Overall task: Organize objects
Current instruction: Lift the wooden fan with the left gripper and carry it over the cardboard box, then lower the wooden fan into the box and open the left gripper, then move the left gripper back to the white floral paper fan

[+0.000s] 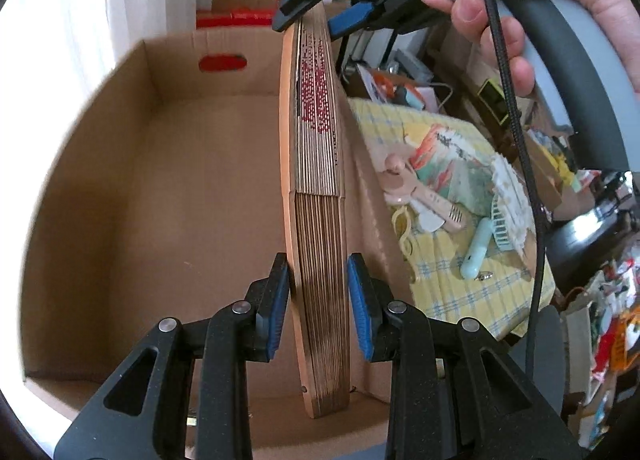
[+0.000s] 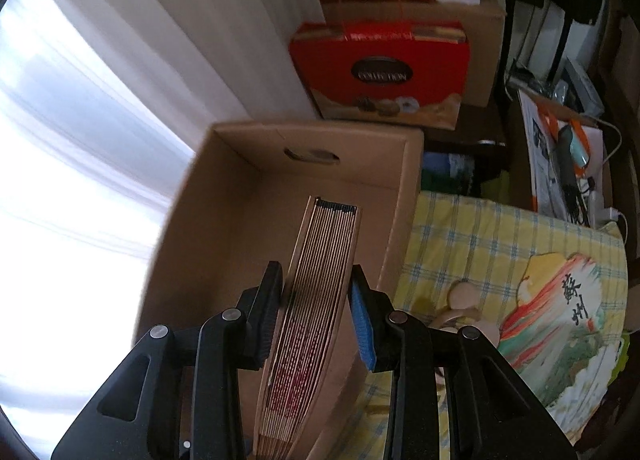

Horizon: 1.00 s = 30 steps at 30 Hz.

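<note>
A closed folding fan (image 1: 316, 219) of wooden slats is held on end over the open cardboard box (image 1: 168, 187), one tong at each end of it. In the left wrist view the left gripper (image 1: 318, 308) has its blue-padded fingers (image 1: 360, 312) on either side of the fan's narrow pivot end; the left pad is against the outer wooden guard, while a thin gap shows between the right pad and the slats, so whether it truly clamps the fan cannot be told. At the top of that view the right gripper (image 1: 316, 15), with the person's hand (image 1: 532, 19) wrapped round its grey handle, sits over the fan's far, wider end. The right wrist view looks down along the fan (image 2: 316, 300) toward the box (image 2: 240, 195): the right gripper (image 2: 316, 316) has its fingers (image 2: 362, 324) set about as wide as the slat stack, the left one touching the guard and the right one just beside the slats, and here too a firm hold cannot be confirmed. The fan stands just inside the box wall nearest the yellow checked cloth (image 1: 460, 284). On that cloth lie a painted round fan (image 2: 560, 340), a pink handheld fan (image 1: 416, 195), a pale blue handheld fan (image 1: 480, 248) and a yellow clip (image 1: 404, 227). Beyond the box stand a red gift box (image 2: 380, 67), more cartons and a white curtain (image 2: 100, 99). A black cable (image 1: 516, 139) hangs from the right gripper across the cloth.
</note>
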Each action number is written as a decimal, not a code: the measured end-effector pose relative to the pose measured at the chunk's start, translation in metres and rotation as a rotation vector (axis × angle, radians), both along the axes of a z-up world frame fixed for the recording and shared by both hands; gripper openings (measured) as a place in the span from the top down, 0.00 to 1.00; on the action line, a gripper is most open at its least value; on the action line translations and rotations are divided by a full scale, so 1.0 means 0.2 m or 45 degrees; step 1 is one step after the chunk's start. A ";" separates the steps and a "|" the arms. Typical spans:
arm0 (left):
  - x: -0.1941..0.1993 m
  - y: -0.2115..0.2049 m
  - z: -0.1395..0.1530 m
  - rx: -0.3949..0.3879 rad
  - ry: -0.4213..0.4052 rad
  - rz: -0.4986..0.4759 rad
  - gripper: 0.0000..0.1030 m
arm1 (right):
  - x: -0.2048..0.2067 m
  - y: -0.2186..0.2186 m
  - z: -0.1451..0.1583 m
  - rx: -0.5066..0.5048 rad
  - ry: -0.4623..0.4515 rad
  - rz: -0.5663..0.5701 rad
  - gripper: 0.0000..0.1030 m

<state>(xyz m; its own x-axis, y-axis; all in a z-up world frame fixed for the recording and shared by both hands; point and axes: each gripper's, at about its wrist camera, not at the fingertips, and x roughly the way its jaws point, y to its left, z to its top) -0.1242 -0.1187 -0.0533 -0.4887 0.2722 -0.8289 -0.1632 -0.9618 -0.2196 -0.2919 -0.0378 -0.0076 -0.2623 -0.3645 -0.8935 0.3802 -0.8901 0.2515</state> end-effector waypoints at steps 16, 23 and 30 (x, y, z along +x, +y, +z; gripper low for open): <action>-0.05 0.00 -0.05 0.039 -0.065 0.018 0.68 | 0.05 -0.01 -0.03 0.065 0.045 0.057 0.57; 0.01 -0.03 0.05 0.032 0.015 0.099 0.46 | 0.17 0.11 0.16 -0.019 0.128 0.088 0.43; 0.06 -0.04 0.19 0.069 0.101 0.117 0.17 | 0.30 0.37 0.27 -0.090 0.186 0.068 0.34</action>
